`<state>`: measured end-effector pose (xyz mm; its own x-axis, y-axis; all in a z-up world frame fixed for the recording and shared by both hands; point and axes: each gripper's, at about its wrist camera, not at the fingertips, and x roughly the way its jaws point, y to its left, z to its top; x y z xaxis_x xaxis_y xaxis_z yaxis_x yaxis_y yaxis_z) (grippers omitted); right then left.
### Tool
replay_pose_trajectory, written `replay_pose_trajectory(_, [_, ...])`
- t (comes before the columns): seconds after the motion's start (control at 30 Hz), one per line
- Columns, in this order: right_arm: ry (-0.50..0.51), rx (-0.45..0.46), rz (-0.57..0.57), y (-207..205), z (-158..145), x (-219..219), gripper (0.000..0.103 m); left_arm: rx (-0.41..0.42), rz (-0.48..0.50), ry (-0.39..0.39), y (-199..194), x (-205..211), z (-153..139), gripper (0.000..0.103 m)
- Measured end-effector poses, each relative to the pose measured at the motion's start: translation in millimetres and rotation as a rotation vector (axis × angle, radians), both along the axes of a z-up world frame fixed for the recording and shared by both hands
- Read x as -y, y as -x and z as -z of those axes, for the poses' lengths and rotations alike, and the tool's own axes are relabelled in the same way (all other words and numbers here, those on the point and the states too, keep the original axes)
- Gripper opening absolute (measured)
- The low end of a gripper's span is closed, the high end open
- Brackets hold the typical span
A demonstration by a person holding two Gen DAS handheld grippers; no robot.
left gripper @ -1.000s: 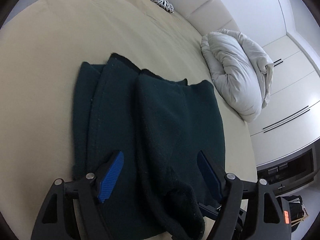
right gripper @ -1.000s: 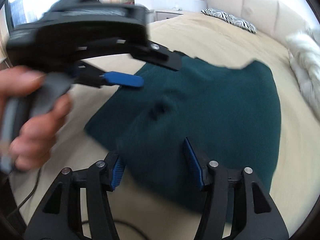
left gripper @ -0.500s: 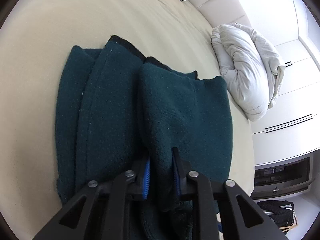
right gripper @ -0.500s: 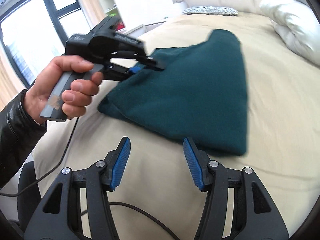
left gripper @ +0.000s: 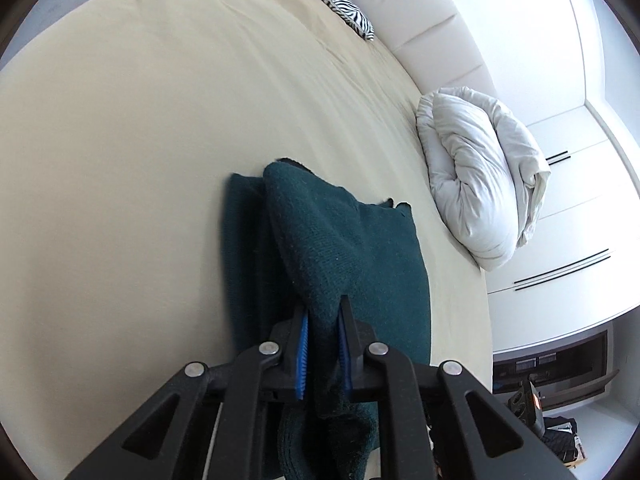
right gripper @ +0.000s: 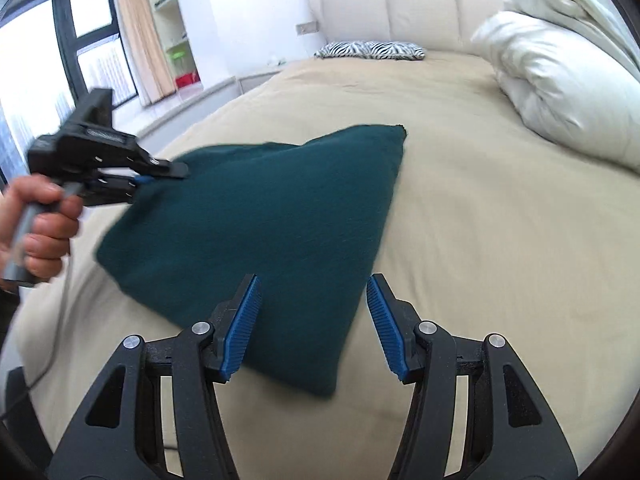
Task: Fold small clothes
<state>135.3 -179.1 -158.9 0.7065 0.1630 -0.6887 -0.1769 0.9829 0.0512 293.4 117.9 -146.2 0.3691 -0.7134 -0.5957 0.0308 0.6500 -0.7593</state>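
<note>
A dark green knit garment [right gripper: 272, 216] lies on the beige bed [right gripper: 480, 240], folded into a rough triangle. In the left wrist view the garment [left gripper: 340, 248] runs up between the blue pads, and my left gripper [left gripper: 323, 320] is shut on its near edge, lifting a ridge of cloth. In the right wrist view the left gripper [right gripper: 160, 172] shows at the garment's left edge, held by a hand. My right gripper [right gripper: 312, 292] is open and empty, its pads over the garment's near corner.
A white bunched duvet [left gripper: 480, 184] lies on the bed's right side, also in the right wrist view [right gripper: 560, 72]. A zebra-print pillow [right gripper: 372, 49] sits by the padded headboard [right gripper: 400, 4]. Wardrobe doors [left gripper: 580, 220] stand beyond the bed.
My left gripper shut on the garment's edge and has lifted and pulled it, bunching the cloth. My right gripper has drawn back toward the near corner, staying open.
</note>
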Motion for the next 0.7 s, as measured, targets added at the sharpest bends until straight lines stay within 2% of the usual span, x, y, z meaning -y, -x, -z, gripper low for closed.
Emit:
replay_pose_trajectory(0.17, [0.103,-0.032,-0.051,-20.4,18.1,-35.5,0.057,-0.046,-0.034,0.005,-1.5,-9.9,26.7,0.014])
replay_pose_trajectory(0.23, [0.107,-0.039,-0.049,-21.8,23.4,-37.9,0.063,-0.064,-0.048,0.025,-2.2,-12.6,41.2,0.014])
replay_pose_trajectory(0.3, [0.117,-0.043,-0.049,-18.8,26.5,-40.5,0.064,-0.065,-0.060,0.042,-3.0,-11.9,49.8,0.015])
replay_pose_trajectory(0.4, [0.144,-0.047,-0.057,-14.7,28.9,-38.2,0.064,-0.030,-0.059,0.004,-0.9,-7.1,41.7,0.018])
replay_pose_trajectory(0.47, [0.132,-0.055,-0.049,-15.1,22.2,-37.6,0.064,-0.022,-0.077,-0.042,1.4,-7.6,33.9,0.026])
replay_pose_trajectory(0.6, [0.048,-0.030,0.014,-14.7,3.2,-22.7,0.058,0.059,-0.127,-0.120,15.4,-10.6,9.8,0.026])
replay_pose_trajectory(0.7, [0.036,-0.014,0.017,-13.3,-3.2,-17.5,0.058,0.066,-0.068,-0.159,23.0,1.2,10.5,0.029])
